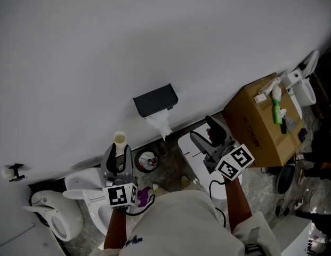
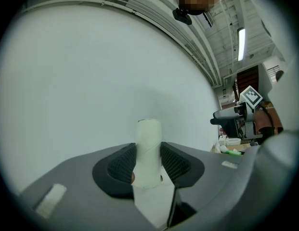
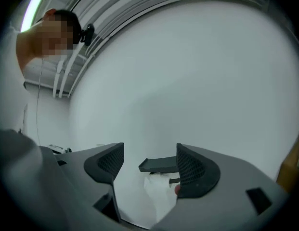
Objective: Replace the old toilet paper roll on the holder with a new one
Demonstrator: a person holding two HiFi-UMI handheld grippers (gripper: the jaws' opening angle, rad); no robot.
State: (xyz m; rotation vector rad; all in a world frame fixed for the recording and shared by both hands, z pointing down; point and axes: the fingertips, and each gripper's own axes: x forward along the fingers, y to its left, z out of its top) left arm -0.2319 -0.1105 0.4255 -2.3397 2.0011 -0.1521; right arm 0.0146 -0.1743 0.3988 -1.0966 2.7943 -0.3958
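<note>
A white wall [image 1: 154, 36] carries the black holder [image 1: 155, 100], seemingly with loose paper [image 1: 161, 124] hanging beneath; the right gripper [image 3: 149, 160] faces it, jaws wide apart, empty; the left gripper [image 2: 148, 157] clamps the bare old tube [image 2: 149, 134] upright, left of the holder.

a toilet corner sitting inside a bigger, hall-like room
a white toilet [image 1: 82, 188] is standing against a plain white wall [image 1: 154, 36]. a black paper holder [image 1: 155, 100] is hanging on that wall with paper [image 1: 161, 124] trailing down, and a small bin [image 1: 147, 160] is sitting on the stone-look floor [image 1: 266, 191]. a cardboard box [image 1: 256, 127] is carrying bottles, and a strip light [image 2: 241, 44] is glowing under a high ribbed ceiling [image 2: 154, 13].
</note>
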